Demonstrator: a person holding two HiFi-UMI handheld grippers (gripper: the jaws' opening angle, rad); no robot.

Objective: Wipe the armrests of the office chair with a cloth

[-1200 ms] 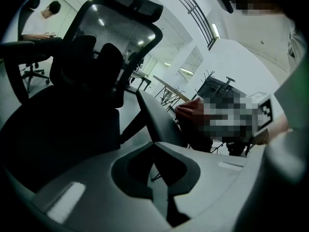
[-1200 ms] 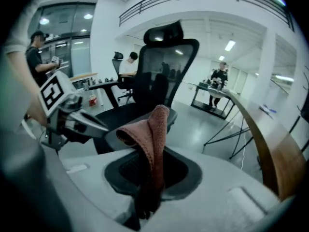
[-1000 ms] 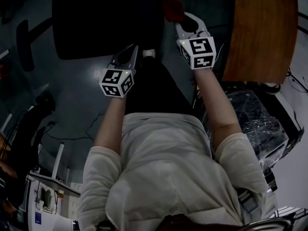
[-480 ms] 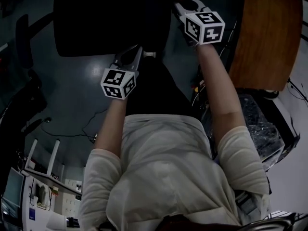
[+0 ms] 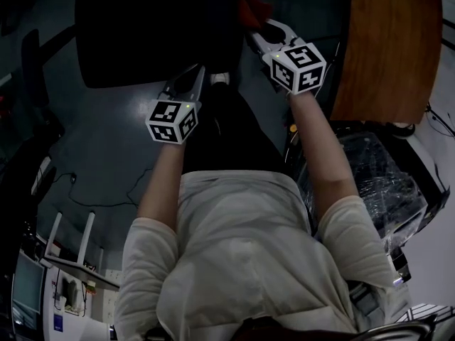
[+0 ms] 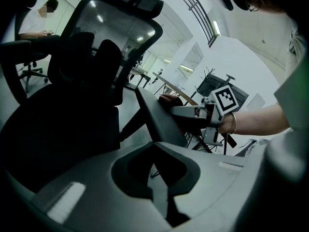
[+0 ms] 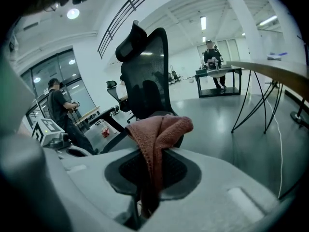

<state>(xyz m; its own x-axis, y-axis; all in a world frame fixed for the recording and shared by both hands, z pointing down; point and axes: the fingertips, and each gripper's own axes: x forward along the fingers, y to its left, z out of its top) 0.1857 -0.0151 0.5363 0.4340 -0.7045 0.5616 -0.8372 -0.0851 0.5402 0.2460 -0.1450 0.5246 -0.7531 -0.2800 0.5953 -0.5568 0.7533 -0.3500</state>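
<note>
The right hand-held gripper (image 5: pixel 260 34) is clamped on the reddish cloth (image 7: pixel 161 129), which bunches out past its tips onto the office chair's (image 5: pixel 156 30) armrest (image 6: pixel 161 120). The left hand-held gripper (image 6: pixel 153 146) has its jaws together on nothing, with that same armrest just ahead of its tips.

Open-plan office: mesh office chair (image 6: pixel 111 47), wooden desk (image 5: pixel 387 45), far desk (image 7: pixel 219 71), ceiling strip light (image 7: pixel 203 22).

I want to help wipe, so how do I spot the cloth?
Find the big black office chair, then the armrest on its side nearer the wooden table. There the right tongs pinch the cloth. It is the only soft, fuzzy, reddish-pink thing among black and grey parts.
</note>
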